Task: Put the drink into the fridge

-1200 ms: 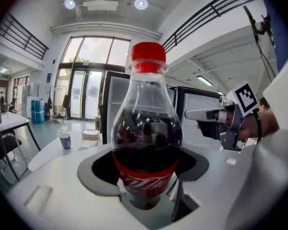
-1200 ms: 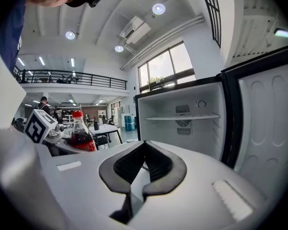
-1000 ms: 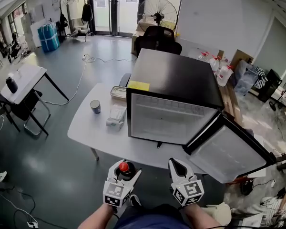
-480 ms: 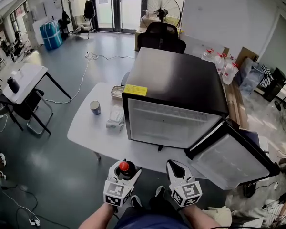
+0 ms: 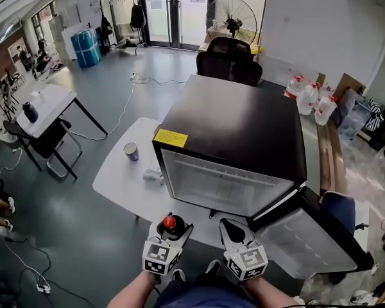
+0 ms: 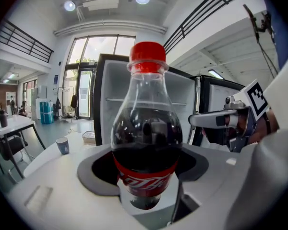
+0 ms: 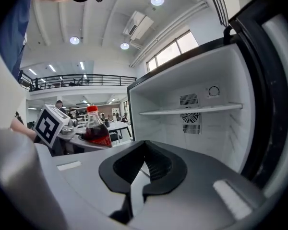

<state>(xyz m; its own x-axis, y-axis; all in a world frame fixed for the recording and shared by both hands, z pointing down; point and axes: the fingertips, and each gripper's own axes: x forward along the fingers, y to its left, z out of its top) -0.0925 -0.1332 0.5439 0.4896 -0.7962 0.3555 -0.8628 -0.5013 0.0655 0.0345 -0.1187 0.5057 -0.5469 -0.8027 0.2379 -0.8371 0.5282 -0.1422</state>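
The bottle is clear, with a red cap, dark brown drink and a red label lettered in white. The left tool and right tool are pale grey with black pads, and each carries a cube of black-and-white square markers. The fridge is black outside and white inside, with a yellow sticker on top. The counter is white, the cup blue and white, the floor glossy grey.

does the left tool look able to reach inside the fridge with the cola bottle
Probably yes: the door of the fridge hangs wide open, the inside looks empty, and nothing stands between the left tool, shut on the cola bottle, and the opening.
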